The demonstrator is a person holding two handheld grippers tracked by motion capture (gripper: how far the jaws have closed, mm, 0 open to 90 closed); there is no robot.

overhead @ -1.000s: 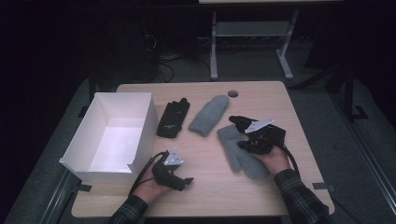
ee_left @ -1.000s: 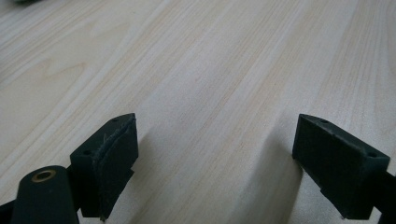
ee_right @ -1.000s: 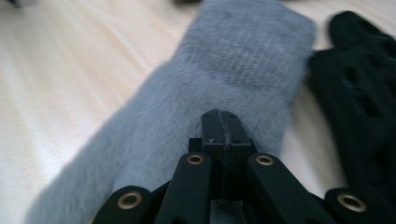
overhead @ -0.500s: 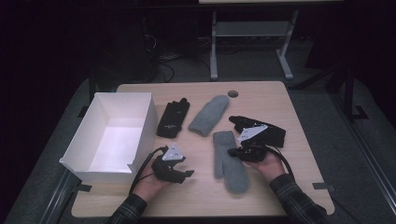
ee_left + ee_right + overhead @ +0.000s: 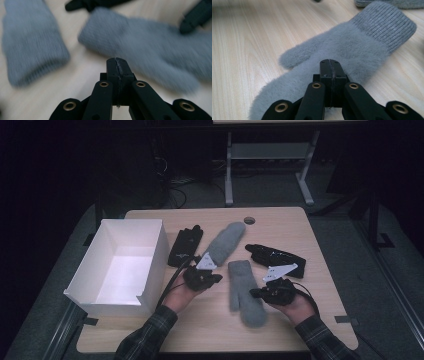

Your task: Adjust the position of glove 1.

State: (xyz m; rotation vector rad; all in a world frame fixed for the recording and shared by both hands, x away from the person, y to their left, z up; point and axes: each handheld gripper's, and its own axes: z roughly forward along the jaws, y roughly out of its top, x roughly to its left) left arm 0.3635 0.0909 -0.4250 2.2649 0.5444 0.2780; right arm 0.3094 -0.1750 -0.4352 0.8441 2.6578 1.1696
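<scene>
Two grey fluffy mittens lie mid-table. The far mitten slants toward the back; the near mitten lies lengthwise with its ribbed cuff away from me. My left gripper is shut and empty, just left of the near mitten's cuff; in the left gripper view its tips aim at the gap between the far mitten and the near mitten. My right gripper is shut at the near mitten's right edge, its closed tips over the fur of the mitten, with nothing visibly pinched.
An open white box stands at the table's left. One black glove lies beside the box, and another black glove lies right of the mittens. A round hole sits near the back edge of the wooden table.
The near mitten has slid left and toward me and straightened. The right gripper came down and left with it. The left gripper rose from the front edge toward the mittens.
</scene>
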